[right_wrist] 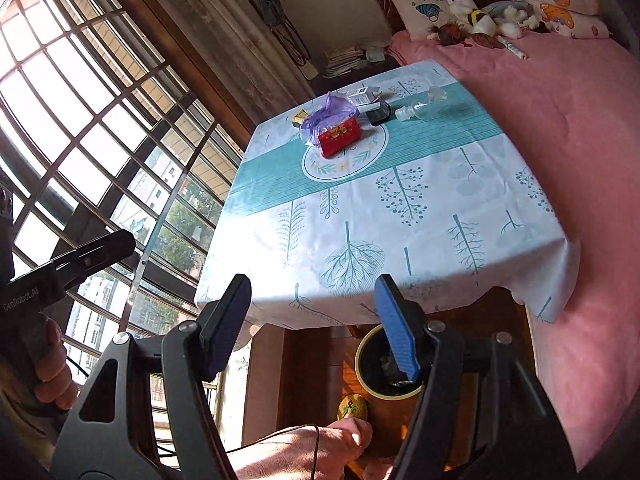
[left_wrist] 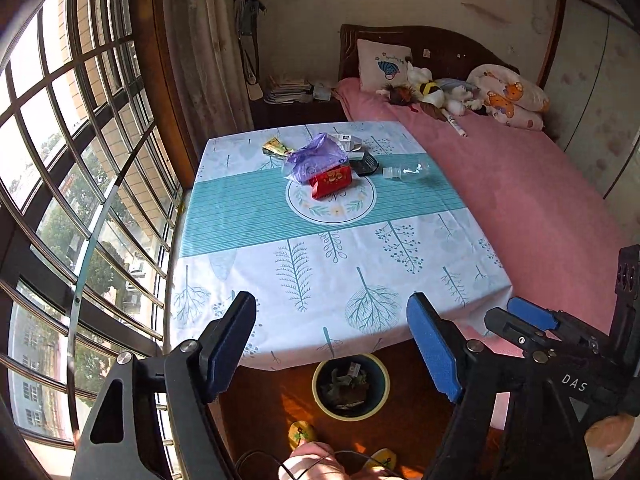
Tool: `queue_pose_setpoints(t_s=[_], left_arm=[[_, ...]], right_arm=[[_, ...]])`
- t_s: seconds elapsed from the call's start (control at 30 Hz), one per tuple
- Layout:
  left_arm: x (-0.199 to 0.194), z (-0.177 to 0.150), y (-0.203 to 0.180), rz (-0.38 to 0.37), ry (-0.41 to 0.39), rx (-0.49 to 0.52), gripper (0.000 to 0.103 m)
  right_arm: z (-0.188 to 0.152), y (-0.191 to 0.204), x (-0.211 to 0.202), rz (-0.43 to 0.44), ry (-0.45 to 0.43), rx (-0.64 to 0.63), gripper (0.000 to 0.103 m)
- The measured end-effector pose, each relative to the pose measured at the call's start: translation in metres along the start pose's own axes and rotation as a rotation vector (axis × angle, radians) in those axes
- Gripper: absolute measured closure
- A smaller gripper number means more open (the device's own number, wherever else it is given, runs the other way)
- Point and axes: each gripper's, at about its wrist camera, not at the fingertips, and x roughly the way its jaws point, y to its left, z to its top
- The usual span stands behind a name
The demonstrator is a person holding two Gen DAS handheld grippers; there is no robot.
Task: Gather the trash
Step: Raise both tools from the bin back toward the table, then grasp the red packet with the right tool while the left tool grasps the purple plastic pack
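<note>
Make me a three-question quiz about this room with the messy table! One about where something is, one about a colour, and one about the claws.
1. Where is the trash bin?
A. on the bed
B. on the floor by the table's near edge
C. on the windowsill

2. What colour is the small box in the middle of the table?
A. red
B. green
C. black

3. How are the left claw and right claw?
A. both clamped on trash
B. one holds the bottle
C. both open and empty

Answers: 1 B, the bin stands on the wooden floor just below the tablecloth's edge. 2 A, the box beside the purple bag is bright red. 3 C, each claw's fingers stand apart with nothing between them.
</note>
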Motion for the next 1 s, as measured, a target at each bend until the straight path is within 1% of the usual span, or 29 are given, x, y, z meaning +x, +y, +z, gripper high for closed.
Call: queue_pose_setpoints(t_s=[0.13, 0.23, 0.3, 0.4, 0.57, 0.67, 0.77, 0.9, 1.0], left_arm=[[0.002, 0.045, 0.023, 0.026, -0.005, 0.047, 0.024], [0.017, 0.083, 0.043, 0.035, -0.009, 0.076, 0.024], [0.035, 0.112, 0.058, 0.031, -0.005, 0.098, 0.024], [0.074, 0.153, 0.077, -0.002, 0.02, 0.153, 0.024], [0.176, 0.221, 0.097, -0.079, 0.104, 0.298, 0.024], [0.249, 0.253, 0.108, -0.117, 0.165, 0.371, 0.024], [0.318, 0.279, 0.116, -0.158, 0.221, 0.406, 0.024], [0.397, 0.291, 0.115, -0.204, 0.281, 0.435, 0.024], [0.436, 0.286, 0.109, -0.23, 0.31, 0.457, 0.024]], right_arm=[[0.031, 0.01, 0.002, -0.033, -0.04, -0.013, 0.042], [0.057, 0.015, 0.012, -0.059, -0.058, -0.016, 0.042], [0.075, 0.015, 0.026, -0.065, -0.052, -0.008, 0.042], [0.107, 0.015, 0.06, -0.084, -0.023, 0.021, 0.042], [0.158, 0.01, 0.136, -0.128, 0.014, 0.114, 0.042], [0.186, 0.001, 0.191, -0.154, 0.036, 0.224, 0.042], [0.209, -0.011, 0.254, -0.186, 0.076, 0.328, 0.042], [0.227, -0.031, 0.323, -0.22, 0.108, 0.441, 0.042], [0.233, -0.046, 0.365, -0.247, 0.128, 0.524, 0.042]])
